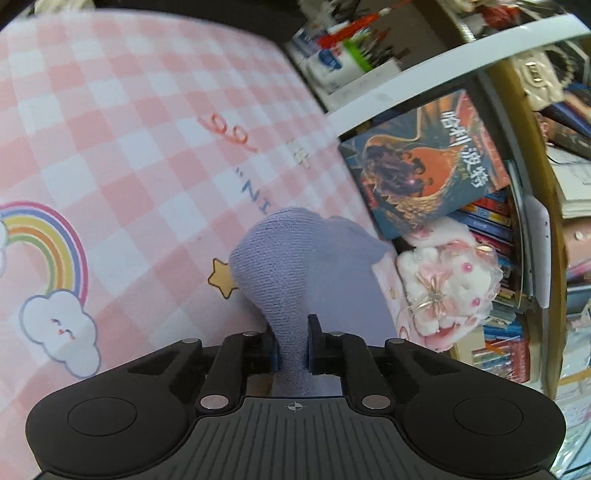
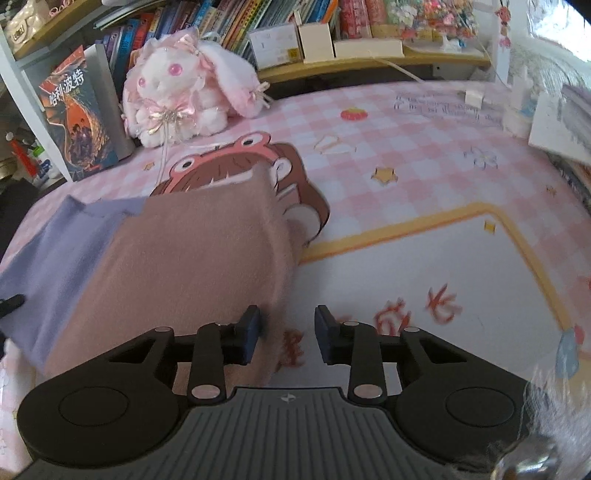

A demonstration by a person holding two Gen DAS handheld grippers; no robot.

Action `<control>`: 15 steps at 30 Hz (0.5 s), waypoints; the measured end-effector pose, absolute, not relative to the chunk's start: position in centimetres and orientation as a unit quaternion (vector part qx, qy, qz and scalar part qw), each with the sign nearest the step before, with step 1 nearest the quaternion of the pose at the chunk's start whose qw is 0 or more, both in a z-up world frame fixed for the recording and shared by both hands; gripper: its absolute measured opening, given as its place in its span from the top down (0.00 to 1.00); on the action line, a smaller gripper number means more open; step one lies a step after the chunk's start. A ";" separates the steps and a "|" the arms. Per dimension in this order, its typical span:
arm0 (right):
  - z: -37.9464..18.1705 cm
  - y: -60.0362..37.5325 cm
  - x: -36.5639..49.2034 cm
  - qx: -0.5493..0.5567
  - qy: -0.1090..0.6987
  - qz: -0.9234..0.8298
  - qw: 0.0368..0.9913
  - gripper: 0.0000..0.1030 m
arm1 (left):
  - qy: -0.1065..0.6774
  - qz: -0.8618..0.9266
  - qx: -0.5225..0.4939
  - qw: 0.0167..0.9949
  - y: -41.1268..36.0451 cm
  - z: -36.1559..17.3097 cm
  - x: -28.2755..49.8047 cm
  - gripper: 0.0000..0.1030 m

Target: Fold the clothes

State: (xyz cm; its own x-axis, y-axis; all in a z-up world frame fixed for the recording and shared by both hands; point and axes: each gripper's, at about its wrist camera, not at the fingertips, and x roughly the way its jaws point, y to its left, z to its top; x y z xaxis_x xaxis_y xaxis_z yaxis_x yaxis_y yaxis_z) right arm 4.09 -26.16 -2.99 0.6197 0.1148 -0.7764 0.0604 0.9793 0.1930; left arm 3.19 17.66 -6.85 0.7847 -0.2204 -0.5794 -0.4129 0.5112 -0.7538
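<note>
My left gripper [image 1: 291,349] is shut on a bunched fold of a lavender knit garment [image 1: 295,266], held up above the pink checked cloth [image 1: 129,129]. In the right wrist view the same lavender garment [image 2: 55,254] lies flat at the left, with a folded dusty-pink garment [image 2: 184,258] lying on top of it. My right gripper [image 2: 286,334] is open, at the near right edge of the pink garment; its left finger [image 2: 251,328] touches the fabric edge and nothing sits between the fingers.
A white and pink plush rabbit [image 2: 184,88] sits at the far edge, beside a standing book [image 2: 77,114]. Bookshelves [image 2: 295,22] full of books run behind the surface. Papers [image 2: 554,122] lie at the far right.
</note>
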 end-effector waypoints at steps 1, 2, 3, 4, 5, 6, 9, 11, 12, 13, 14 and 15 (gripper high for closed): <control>-2.9 -26.4 4.4 0.094 0.435 0.013 0.896 0.65 | 0.319 0.061 -0.485 0.812 17.5 -6.5 2.9 0.89; -2.9 -26.6 4.7 0.087 0.434 0.011 0.897 0.62 | 0.316 0.062 -0.478 0.817 17.2 -6.2 2.7 0.89; -2.9 -27.0 5.0 0.087 0.435 0.016 0.896 0.62 | 0.313 0.064 -0.470 0.823 16.9 -5.8 2.5 0.89; -2.9 -27.2 5.2 0.089 0.435 0.021 0.896 0.62 | 0.309 0.064 -0.462 0.829 16.6 -5.4 2.3 0.89; -2.8 -27.4 5.2 0.089 0.433 0.028 0.897 0.62 | 0.305 0.062 -0.452 0.836 16.2 -4.9 2.1 0.89; -2.8 -27.5 5.3 0.089 0.433 0.035 0.896 0.62 | 0.300 0.060 -0.442 0.843 15.7 -4.4 1.9 0.89; -3.0 -27.9 5.5 0.092 0.435 0.063 0.894 0.66 | 0.284 0.043 -0.403 0.869 13.7 -2.1 1.3 0.89; -3.3 -28.2 5.6 0.098 0.436 0.081 0.891 0.69 | 0.272 0.027 -0.371 0.888 11.9 -0.3 0.9 0.89; -3.5 -28.4 5.7 0.102 0.437 0.089 0.889 0.71 | 0.265 0.018 -0.354 0.897 10.9 0.7 0.6 0.89; -3.6 -28.5 5.8 0.106 0.437 0.097 0.888 0.72 | 0.259 0.010 -0.337 0.905 10.0 1.6 0.4 0.89; -3.6 -28.7 5.8 0.110 0.437 0.104 0.887 0.74 | 0.252 0.002 -0.321 0.913 9.1 2.5 0.2 0.89; -3.7 -28.8 5.9 0.113 0.438 0.110 0.885 0.75 | 0.246 -0.012 -0.297 0.923 7.8 3.4 -0.2 0.89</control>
State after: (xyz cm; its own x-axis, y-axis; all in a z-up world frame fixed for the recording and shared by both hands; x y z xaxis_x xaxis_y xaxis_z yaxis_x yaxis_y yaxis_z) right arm 5.85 -28.83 -3.71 0.5925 0.2942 -0.7499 -0.0957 0.9501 0.2970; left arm -0.18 7.83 3.44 0.8787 -0.1680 -0.4469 -0.1245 0.8231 -0.5541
